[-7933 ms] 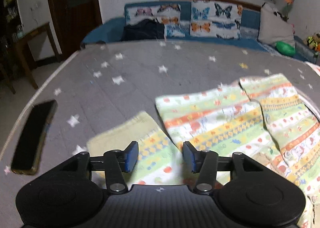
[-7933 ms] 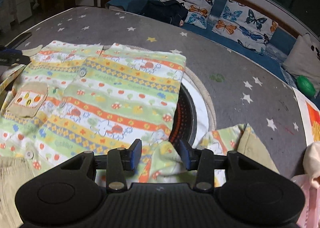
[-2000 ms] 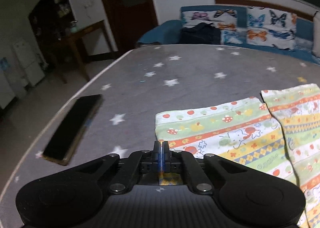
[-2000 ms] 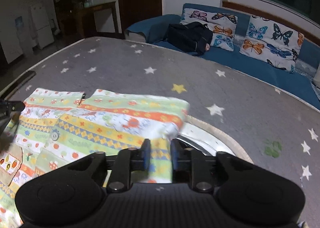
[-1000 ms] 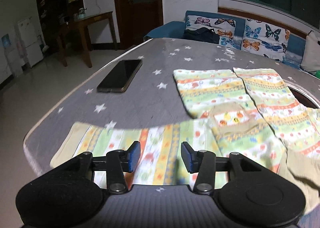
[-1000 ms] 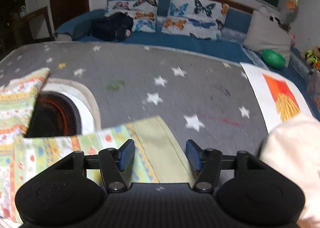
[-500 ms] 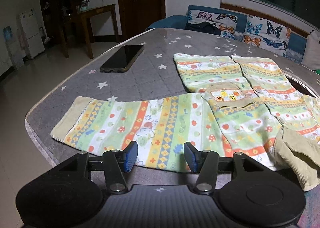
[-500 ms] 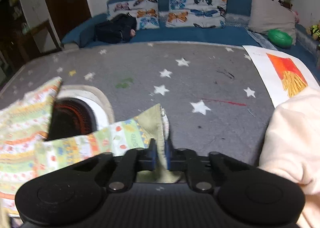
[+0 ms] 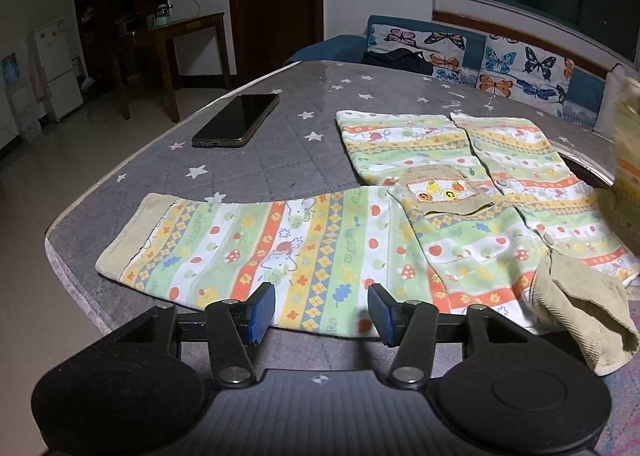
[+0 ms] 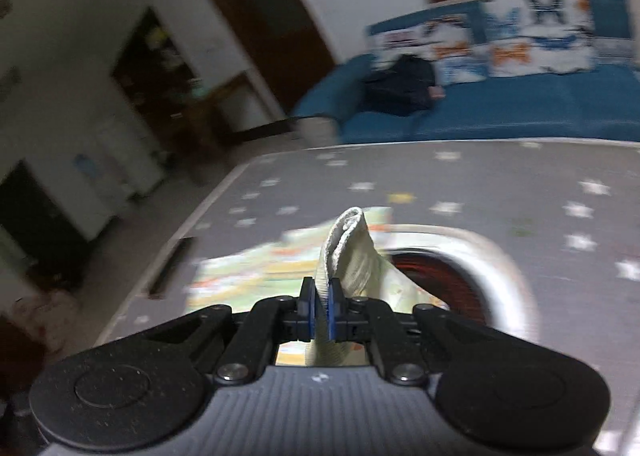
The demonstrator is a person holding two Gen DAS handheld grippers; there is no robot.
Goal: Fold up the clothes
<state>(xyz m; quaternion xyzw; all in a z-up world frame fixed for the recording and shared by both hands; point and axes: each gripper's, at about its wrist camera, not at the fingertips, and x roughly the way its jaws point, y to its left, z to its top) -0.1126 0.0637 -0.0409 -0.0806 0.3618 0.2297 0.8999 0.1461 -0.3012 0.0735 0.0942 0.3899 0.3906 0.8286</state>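
Right gripper (image 10: 320,310) lifted cuff (image 10: 348,252); left sleeve (image 9: 256,248) lies crosswise.

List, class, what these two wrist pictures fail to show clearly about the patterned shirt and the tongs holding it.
- Right wrist view: motion blur smears the shirt's print; no detail readable.
- Right wrist view: the right tongs hide how much of the cuff they pinch.
- Left wrist view: the raised sleeve is blurred and cut off by the right edge.
- Left wrist view: the left tongs body hides the shirt's near hem.
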